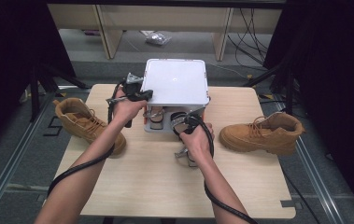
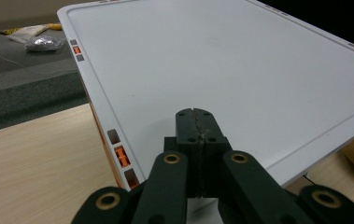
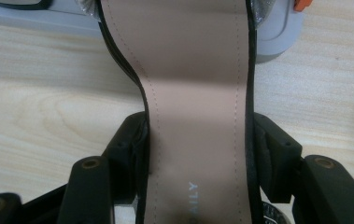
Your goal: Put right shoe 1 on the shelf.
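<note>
Two boots (image 1: 88,122) flank a white box (image 1: 176,82) mid-table. Left gripper (image 2: 196,122), jaws pressed together and empty, rests over the lid's edge. Right gripper (image 3: 198,144) clasps a sandal (image 3: 195,93) by the box's front.

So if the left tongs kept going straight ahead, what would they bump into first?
Probably nothing soon: the shut left tongs point along just above the flat white plastic lid of the box. They might scrape it if they dip, though depth is hard to judge.
</note>
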The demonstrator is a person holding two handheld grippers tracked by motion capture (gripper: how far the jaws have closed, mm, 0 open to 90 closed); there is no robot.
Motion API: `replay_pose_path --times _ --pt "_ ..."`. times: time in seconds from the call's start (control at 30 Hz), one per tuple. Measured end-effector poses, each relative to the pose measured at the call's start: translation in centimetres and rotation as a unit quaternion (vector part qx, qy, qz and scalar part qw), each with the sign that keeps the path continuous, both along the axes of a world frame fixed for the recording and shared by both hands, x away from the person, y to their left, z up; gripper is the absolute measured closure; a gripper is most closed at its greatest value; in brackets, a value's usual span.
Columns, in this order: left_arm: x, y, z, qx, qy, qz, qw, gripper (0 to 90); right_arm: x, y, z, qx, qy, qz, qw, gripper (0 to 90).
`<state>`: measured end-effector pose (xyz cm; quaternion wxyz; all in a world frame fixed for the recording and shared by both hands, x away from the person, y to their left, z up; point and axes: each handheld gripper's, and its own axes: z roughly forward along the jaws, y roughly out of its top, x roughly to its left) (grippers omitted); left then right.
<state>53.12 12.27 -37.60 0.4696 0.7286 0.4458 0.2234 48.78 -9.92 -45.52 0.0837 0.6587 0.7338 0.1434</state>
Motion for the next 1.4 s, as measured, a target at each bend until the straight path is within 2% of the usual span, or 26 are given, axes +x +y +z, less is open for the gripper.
replay_pose_path --times 0.03,0.07,0.13,0.2,0.27,0.33,0.43,0.5,0.53,0.63,0.73,0.77,0.83,0.87,0.93,0.97,1.0,1.03,1.07,1.13,1.17,1.2,1.3,1.4 --pt "0.0 0.0 0.0 -0.001 0.0 0.0 1.0 89.5 0.0 0.0 -0.1 0.001 0.001 -0.001 1.0 43.9" --pt "0.0 0.0 0.0 -0.001 0.0 0.0 1.0 89.5 0.1 0.2 -0.2 0.001 0.009 -0.015 0.9998 43.9" --pt "0.0 0.0 0.0 -0.001 0.0 -0.001 1.0 89.5 0.1 0.0 -0.2 0.006 0.012 -0.002 0.9999 43.8" --pt "0.0 0.0 0.0 0.0 0.0 -0.001 1.0 89.5 0.1 0.3 -0.3 0.005 0.009 -0.015 0.9998 43.8" --pt "0.0 0.0 0.0 0.0 -0.001 -0.001 1.0 89.5 0.1 0.1 -0.3 0.003 0.009 -0.003 1.0 43.5" --pt "0.0 0.0 0.0 0.0 -0.001 -0.002 1.0 89.5 0.2 0.3 -0.5 0.003 0.01 -0.017 0.9998 43.2" --pt "0.0 0.0 0.0 -0.001 -0.004 -0.002 1.0 89.5 0.1 0.1 -0.5 0.004 0.008 -0.009 0.9999 39.4" --pt "0.0 0.0 0.0 -0.001 -0.003 -0.003 1.0 89.5 0.0 0.1 -0.3 0.006 -0.006 -0.009 0.9999 34.9" --pt "0.0 0.0 0.0 -0.002 -0.003 -0.003 1.0 89.5 -0.2 0.0 -0.1 0.003 -0.014 0.002 0.9999 33.1" --pt "0.0 0.0 0.0 -0.001 -0.003 -0.003 1.0 89.5 -0.5 -0.1 0.6 0.016 -0.02 0.016 0.9995 32.1" --pt "0.0 0.0 0.0 0.002 -0.003 -0.001 1.0 89.5 -1.1 -0.4 1.5 0.005 -0.038 0.034 0.9987 32.1" --pt "0.0 0.0 0.0 0.002 -0.003 -0.001 1.0 89.5 -1.4 -0.6 2.0 0.021 -0.037 0.037 0.9984 32.5" --pt "0.0 0.0 0.0 0.003 -0.003 -0.002 1.0 89.5 -1.9 -0.8 2.7 0.015 -0.054 0.041 0.9976 33.9" --pt "0.0 0.1 0.0 0.004 -0.003 -0.003 1.0 89.5 -2.2 -1.2 3.2 0.01 -0.071 0.061 0.9956 35.1" --pt "0.0 0.2 0.0 0.007 -0.002 -0.005 1.0 89.5 -2.5 -1.7 3.9 0.021 -0.086 0.073 0.9934 37.4" --pt "0.0 0.2 0.0 0.009 -0.003 -0.006 0.9999 89.5 -2.8 -1.9 4.3 0.022 -0.085 0.072 0.9936 39.4" --pt "0.0 0.2 0.0 0.008 -0.002 -0.006 0.9999 89.5 -3.1 -2.3 4.7 0.019 -0.094 0.08 0.9922 42.3" --pt "0.0 0.2 0.0 0.008 -0.002 -0.006 1.0 89.5 -3.3 -2.6 4.9 0.016 -0.093 0.088 0.9916 44.3" --pt "0.0 0.1 0.0 0.004 -0.003 -0.004 1.0 89.5 -3.6 -2.8 5.2 0.019 -0.076 0.083 0.9935 46.1" --pt "0.0 0.0 0.0 0.005 -0.004 -0.004 1.0 89.5 -4.2 -3.2 5.4 0.019 -0.071 0.089 0.9934 54.8" --pt "0.0 0.0 0.0 0.004 -0.003 -0.004 1.0 89.5 -4.4 -3.5 5.4 0.014 -0.072 0.094 0.9929 59.4" --pt "0.0 0.0 0.0 0.003 -0.006 -0.004 1.0 89.5 -4.6 -3.7 5.5 0.021 -0.068 0.1 0.9924 63.3" --pt "0.0 0.0 0.0 0.004 -0.005 -0.005 1.0 89.5 -5.3 -4.2 5.2 0.003 -0.065 0.114 0.9913 71.4" --pt "0.0 0.0 0.0 0.004 -0.005 -0.005 1.0 89.5 -6.0 -4.4 5.1 0.011 -0.062 0.123 0.9904 78.9"
